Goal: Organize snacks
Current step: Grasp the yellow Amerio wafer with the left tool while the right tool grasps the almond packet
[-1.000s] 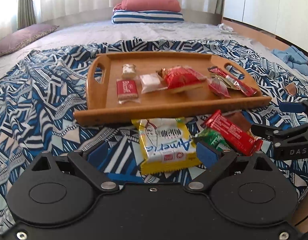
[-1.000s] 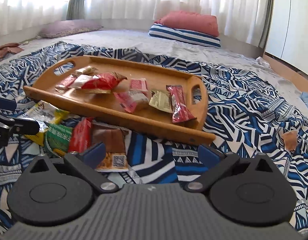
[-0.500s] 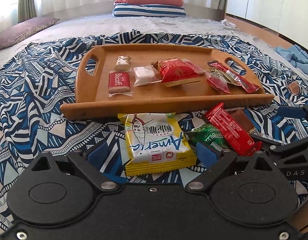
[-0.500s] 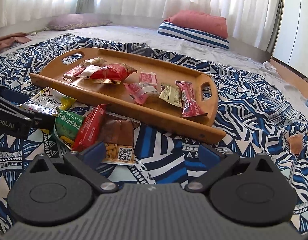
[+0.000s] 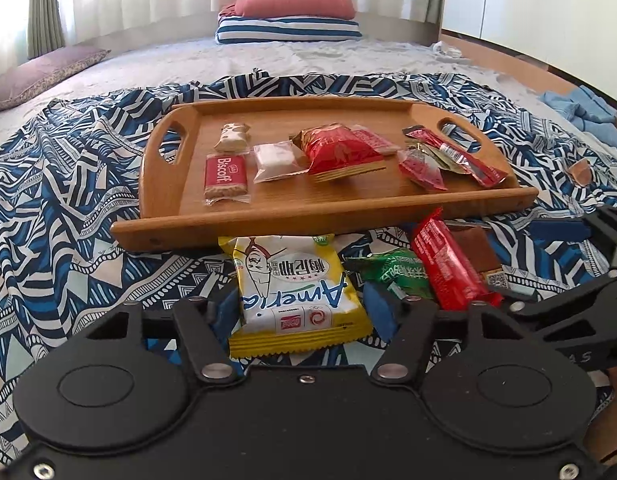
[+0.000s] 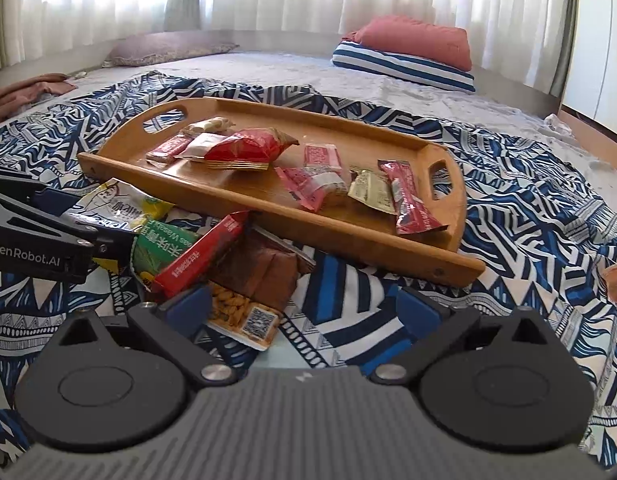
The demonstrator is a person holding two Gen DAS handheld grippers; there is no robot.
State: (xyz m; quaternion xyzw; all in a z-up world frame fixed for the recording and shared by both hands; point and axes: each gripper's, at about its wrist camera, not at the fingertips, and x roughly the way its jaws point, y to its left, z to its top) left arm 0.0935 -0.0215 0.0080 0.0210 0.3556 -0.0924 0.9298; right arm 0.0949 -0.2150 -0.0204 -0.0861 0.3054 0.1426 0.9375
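A yellow snack pack (image 5: 296, 292) lies on the patterned blanket just before the wooden tray (image 5: 308, 208). My left gripper (image 5: 301, 312) is closing around it, and both blue pads touch the pack's sides. Right of it lie a green pack (image 5: 396, 274), a red bar (image 5: 448, 268) and a brown peanut pack (image 6: 260, 276). My right gripper (image 6: 302, 308) stands open low over the blanket; the brown pack's near end lies by its left pad. The tray (image 6: 348, 224) holds several wrapped snacks, among them a red bag (image 5: 336, 150).
The blue-and-white blanket (image 5: 68, 220) covers the bed. Pillows (image 5: 288, 16) lie at the far end, a purple cushion (image 5: 40, 72) far left. A wooden floor edge and blue cloth (image 5: 580, 108) are at the right. The left gripper's body (image 6: 40, 236) shows in the right wrist view.
My left gripper's jaws have drawn in from wide open to the sides of the yellow pack. Both views have crept a little closer to the snacks and tray.
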